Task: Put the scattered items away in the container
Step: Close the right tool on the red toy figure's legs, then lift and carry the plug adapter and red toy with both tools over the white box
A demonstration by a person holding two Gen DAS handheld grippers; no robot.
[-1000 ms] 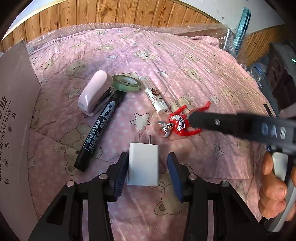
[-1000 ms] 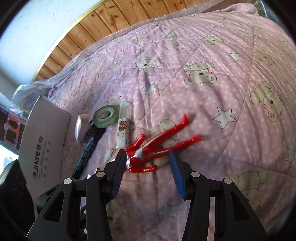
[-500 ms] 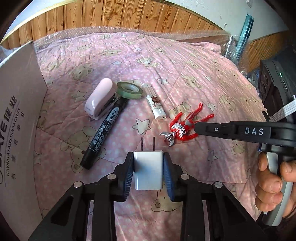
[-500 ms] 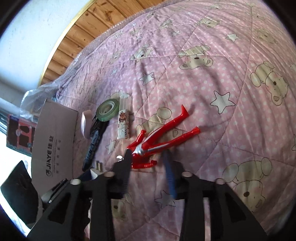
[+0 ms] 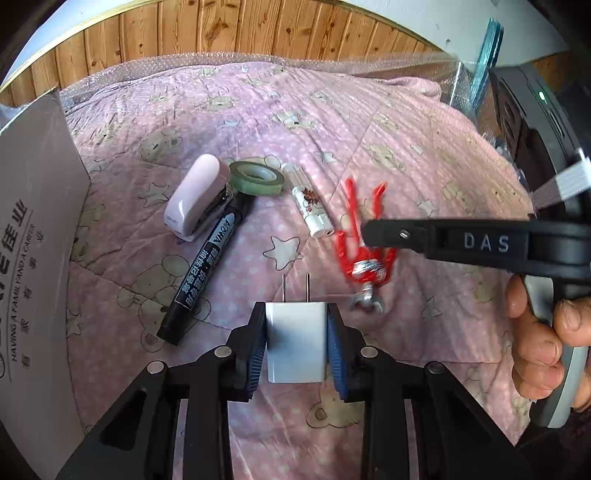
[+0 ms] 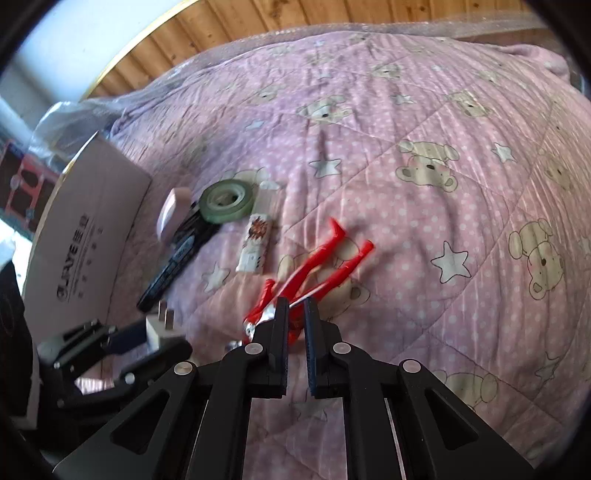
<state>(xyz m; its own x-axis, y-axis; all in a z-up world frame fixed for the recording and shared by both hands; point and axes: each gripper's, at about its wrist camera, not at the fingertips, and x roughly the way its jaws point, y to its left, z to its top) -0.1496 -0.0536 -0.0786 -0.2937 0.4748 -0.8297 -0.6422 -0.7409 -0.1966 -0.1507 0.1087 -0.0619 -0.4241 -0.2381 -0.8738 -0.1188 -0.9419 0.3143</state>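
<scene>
My left gripper (image 5: 296,325) is shut on a white plug charger (image 5: 296,341), prongs pointing away, held just above the pink quilt. My right gripper (image 6: 295,310) is shut on the body of a red and silver toy figure (image 6: 325,262), whose legs stick out past the fingers; the figure (image 5: 364,254) hangs blurred under that gripper's finger in the left wrist view. A cardboard box (image 5: 33,236) stands at the left, also seen as the box (image 6: 88,229) in the right wrist view. A pink stapler (image 5: 195,201), green tape roll (image 5: 256,178), black marker (image 5: 207,269) and small white tube (image 5: 312,210) lie on the quilt.
The pink bear-print quilt (image 6: 424,155) covers the bed and is bare to the right. A wooden wall (image 5: 221,33) runs behind. A person's hand (image 5: 543,332) grips the right tool's handle at the right edge.
My right gripper has shut on the toy figure and lifted it, so the figure has swung round. My left gripper shut on the charger and raised it slightly.
</scene>
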